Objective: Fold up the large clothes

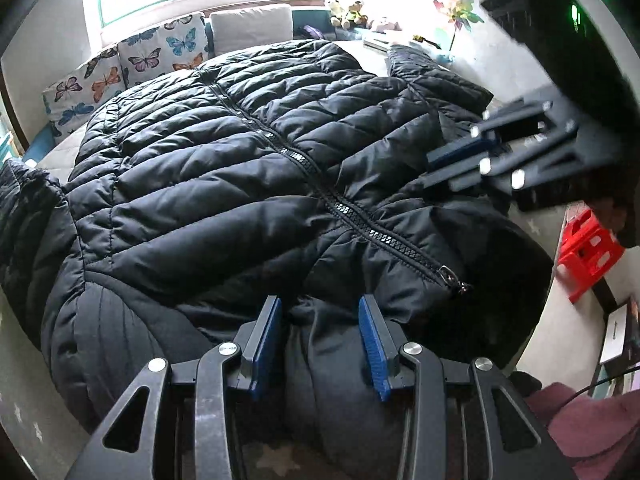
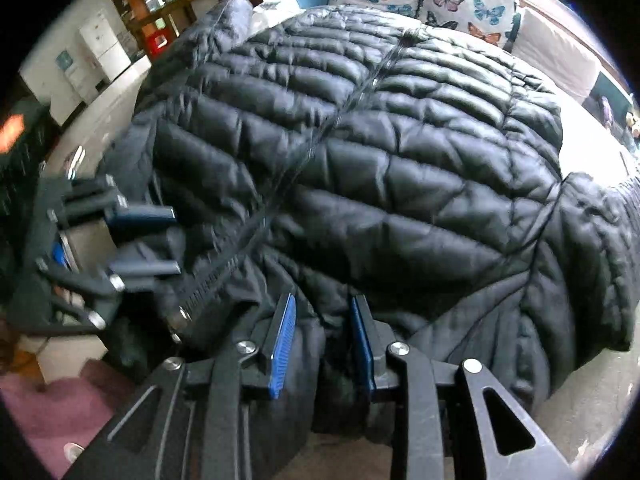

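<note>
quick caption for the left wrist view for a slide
Left gripper open over the hood end of a zipped black puffer jacket, right gripper beside it.

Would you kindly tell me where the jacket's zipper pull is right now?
In the left wrist view, the zipper pull lies at the near end of the black jacket's zipper, just right of the left tongs and below the right tongs.
</note>
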A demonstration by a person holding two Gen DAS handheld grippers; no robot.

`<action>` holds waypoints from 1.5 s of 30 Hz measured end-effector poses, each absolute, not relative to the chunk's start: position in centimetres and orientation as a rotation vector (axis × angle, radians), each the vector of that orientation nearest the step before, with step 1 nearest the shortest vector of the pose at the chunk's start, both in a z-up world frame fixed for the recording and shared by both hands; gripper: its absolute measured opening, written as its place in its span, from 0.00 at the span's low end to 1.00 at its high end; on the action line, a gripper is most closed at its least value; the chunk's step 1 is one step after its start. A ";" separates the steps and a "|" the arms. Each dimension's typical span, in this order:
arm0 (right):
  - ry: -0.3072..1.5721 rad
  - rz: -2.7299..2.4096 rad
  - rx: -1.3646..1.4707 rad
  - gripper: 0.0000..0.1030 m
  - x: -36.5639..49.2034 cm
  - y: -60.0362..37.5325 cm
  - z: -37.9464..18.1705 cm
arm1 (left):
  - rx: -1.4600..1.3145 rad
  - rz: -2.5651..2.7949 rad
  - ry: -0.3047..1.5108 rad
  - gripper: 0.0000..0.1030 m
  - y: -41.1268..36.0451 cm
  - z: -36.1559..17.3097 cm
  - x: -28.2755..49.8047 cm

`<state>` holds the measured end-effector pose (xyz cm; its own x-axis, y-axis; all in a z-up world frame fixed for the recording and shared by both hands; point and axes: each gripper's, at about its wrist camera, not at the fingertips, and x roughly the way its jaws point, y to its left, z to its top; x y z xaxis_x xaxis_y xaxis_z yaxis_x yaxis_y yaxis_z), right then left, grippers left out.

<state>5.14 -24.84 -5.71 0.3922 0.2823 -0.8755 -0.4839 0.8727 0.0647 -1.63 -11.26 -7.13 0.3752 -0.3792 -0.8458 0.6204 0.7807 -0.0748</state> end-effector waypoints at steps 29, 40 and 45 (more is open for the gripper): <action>1.123 0.597 -0.154 0.34 6.8 -21.3 -8.0 | -0.217 -0.347 1.035 0.42 8.7 -6.0 23.4; 1.144 0.601 -0.154 0.34 7.1 -21.3 -7.9 | -0.256 -0.324 0.945 0.42 11.7 -2.3 25.9; 1.146 0.597 -0.141 0.34 7.1 -21.4 -8.0 | -0.350 -0.239 0.993 0.42 15.8 -3.6 31.2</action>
<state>7.14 -21.36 -8.02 0.2763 0.3726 -0.8859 -0.5127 0.8368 0.1921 31.18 15.81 -3.56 0.5272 -0.3529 -0.7730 0.0377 0.9185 -0.3936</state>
